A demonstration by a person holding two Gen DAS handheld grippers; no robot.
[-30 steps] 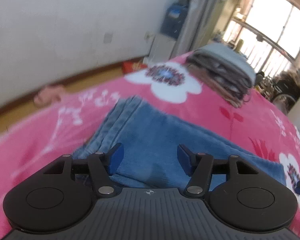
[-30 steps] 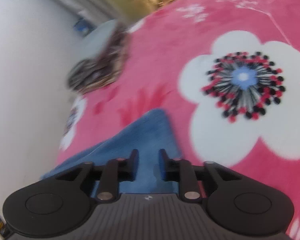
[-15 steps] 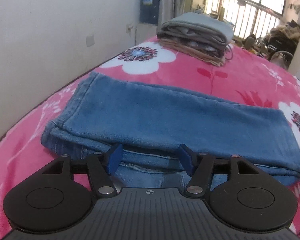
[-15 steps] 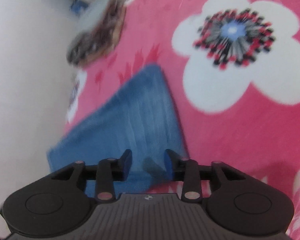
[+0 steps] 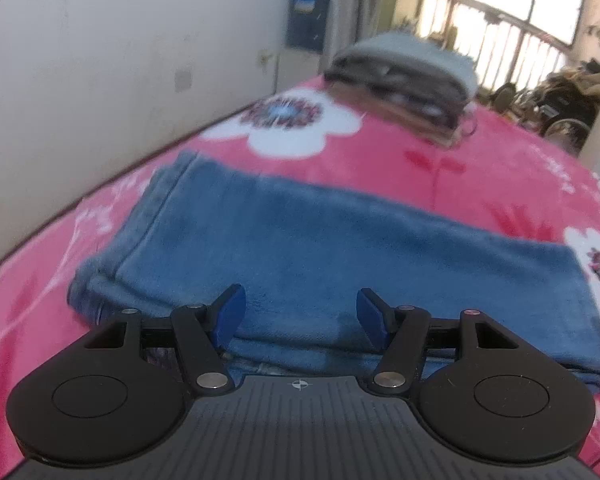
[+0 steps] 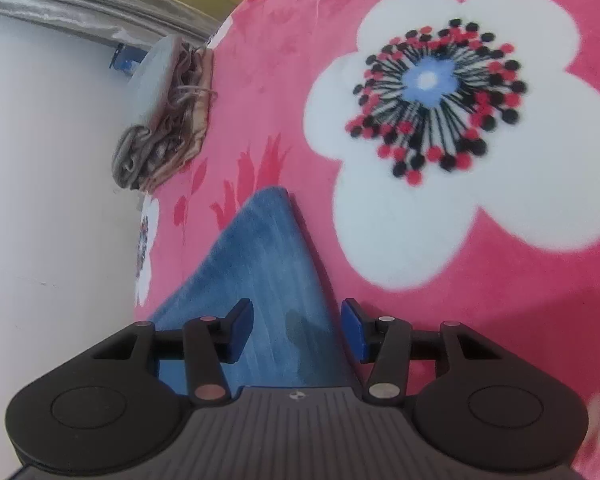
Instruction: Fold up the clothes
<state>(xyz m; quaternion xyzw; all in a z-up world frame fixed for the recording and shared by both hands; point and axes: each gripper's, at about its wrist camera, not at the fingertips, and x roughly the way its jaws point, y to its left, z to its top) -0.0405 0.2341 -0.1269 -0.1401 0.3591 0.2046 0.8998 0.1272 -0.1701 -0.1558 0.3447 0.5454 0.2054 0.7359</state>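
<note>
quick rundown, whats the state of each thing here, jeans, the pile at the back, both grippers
blue denim jeans: folded into a long strip, lying flat on the pink flowered blanket
stack of grey and brown clothes: folded, piled at the far end of the blanket, apart from the jeans
left gripper: open over the jeans' near edge, gripping nothing
right gripper: jaws opening, jeans' end between them, pads not pressing

Stacked folded clothes — blurred, individual garments indistinct — jeans edge behind gripper body.
</note>
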